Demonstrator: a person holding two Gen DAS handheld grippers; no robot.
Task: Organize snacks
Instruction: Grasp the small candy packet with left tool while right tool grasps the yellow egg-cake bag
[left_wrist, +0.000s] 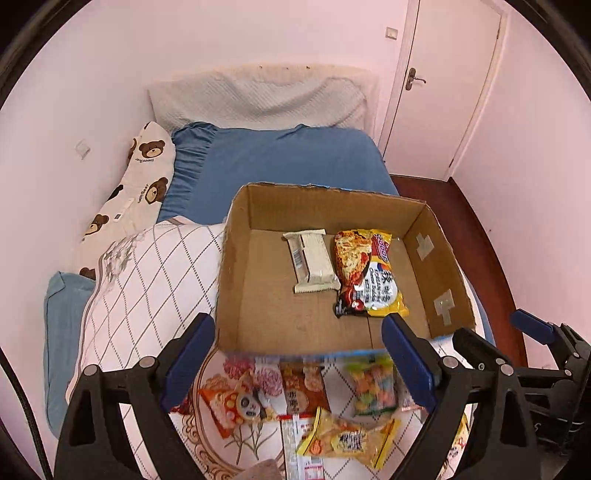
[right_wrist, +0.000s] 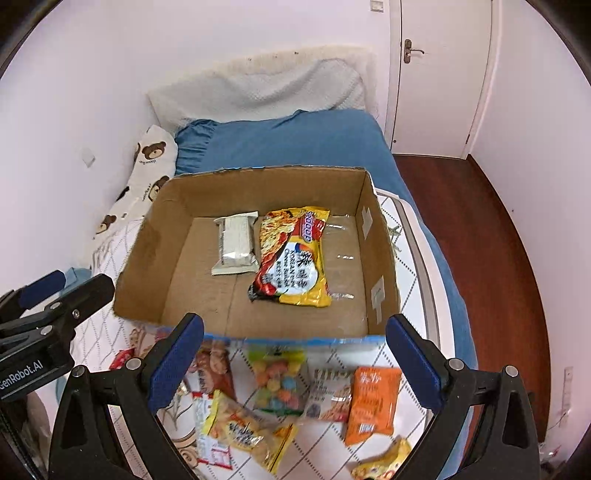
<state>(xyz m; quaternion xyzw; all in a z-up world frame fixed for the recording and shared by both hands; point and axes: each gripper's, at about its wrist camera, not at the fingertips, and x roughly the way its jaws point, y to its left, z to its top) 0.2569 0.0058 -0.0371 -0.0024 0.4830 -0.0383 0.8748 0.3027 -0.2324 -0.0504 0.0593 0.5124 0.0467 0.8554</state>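
An open cardboard box (left_wrist: 236, 266) (right_wrist: 147, 258) sits on the bed. Inside lie a white wrapped bar (left_wrist: 314, 262) (right_wrist: 236, 245) and a yellow noodle packet (left_wrist: 365, 273) (right_wrist: 291, 254). In front of the box several snack packets lie on the quilt: a colourful candy bag (left_wrist: 373, 384) (right_wrist: 279, 380), a yellow chip bag (left_wrist: 347, 439) (right_wrist: 247, 432), an orange packet (right_wrist: 373, 398), a brown packet (left_wrist: 303, 387). My left gripper (left_wrist: 297, 362) and right gripper (right_wrist: 295, 362) hover above these packets, both open and empty.
A bear-print pillow (left_wrist: 144, 173) and blue sheet (left_wrist: 280, 158) lie beyond the box. A white door (left_wrist: 443, 81) and wooden floor (right_wrist: 480, 229) are on the right. The bed's right edge runs beside the box.
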